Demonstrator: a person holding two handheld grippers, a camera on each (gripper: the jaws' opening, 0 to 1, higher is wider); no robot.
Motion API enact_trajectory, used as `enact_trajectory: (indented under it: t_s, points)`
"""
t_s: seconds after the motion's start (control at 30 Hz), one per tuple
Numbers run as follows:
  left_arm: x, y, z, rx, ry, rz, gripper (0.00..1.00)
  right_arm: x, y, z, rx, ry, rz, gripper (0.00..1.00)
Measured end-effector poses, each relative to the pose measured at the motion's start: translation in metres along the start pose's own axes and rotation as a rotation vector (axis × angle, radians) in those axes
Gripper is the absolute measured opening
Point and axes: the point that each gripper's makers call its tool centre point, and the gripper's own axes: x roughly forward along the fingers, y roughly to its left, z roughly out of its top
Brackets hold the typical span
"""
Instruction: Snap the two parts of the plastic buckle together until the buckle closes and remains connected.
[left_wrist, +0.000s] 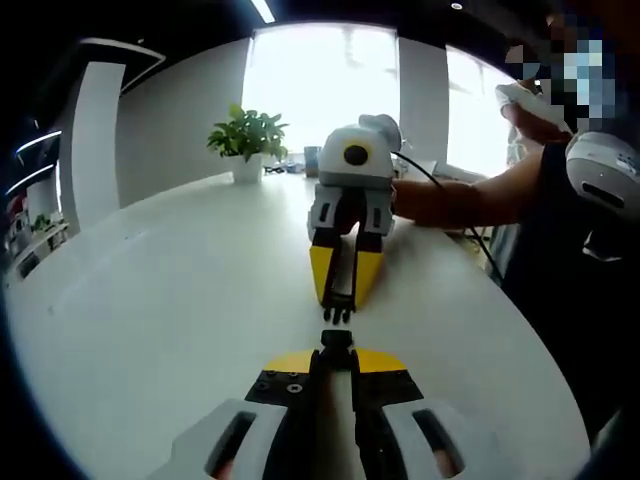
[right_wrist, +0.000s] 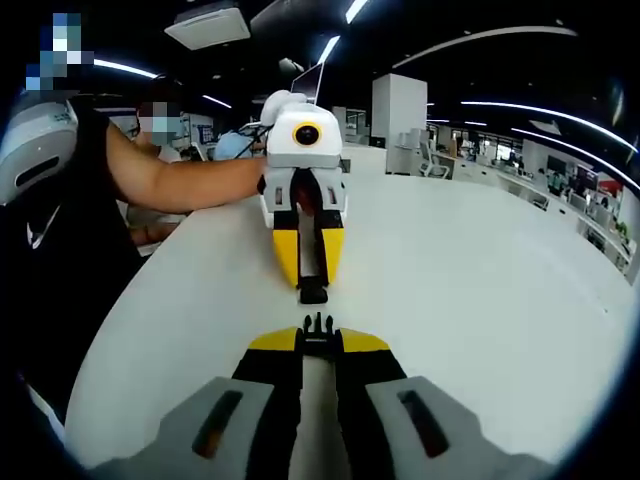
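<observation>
My left gripper rises from the bottom of the left gripper view, shut on the black socket half of the buckle. Facing it across a narrow gap is the black pronged half, with my right gripper shut on it between yellow tips. In the right gripper view the right gripper holds the pronged half with its prongs pointing away. Just beyond, the left gripper holds the socket half. The two halves line up tip to tip, apart, just above the white table.
A potted plant stands at the table's far end by a bright window. The person's arm reaches over the table's right edge. Office desks and chairs lie beyond the table.
</observation>
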Motion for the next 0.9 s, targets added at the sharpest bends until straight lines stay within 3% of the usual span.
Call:
enact_trajectory:
  t_s: [0.9]
  points:
    - [0.0024,-0.0013,0.0011,0.003,-0.006,-0.007,0.10,0.0040,0.0035,0.0023,-0.008,-0.005,0.012,0.11]
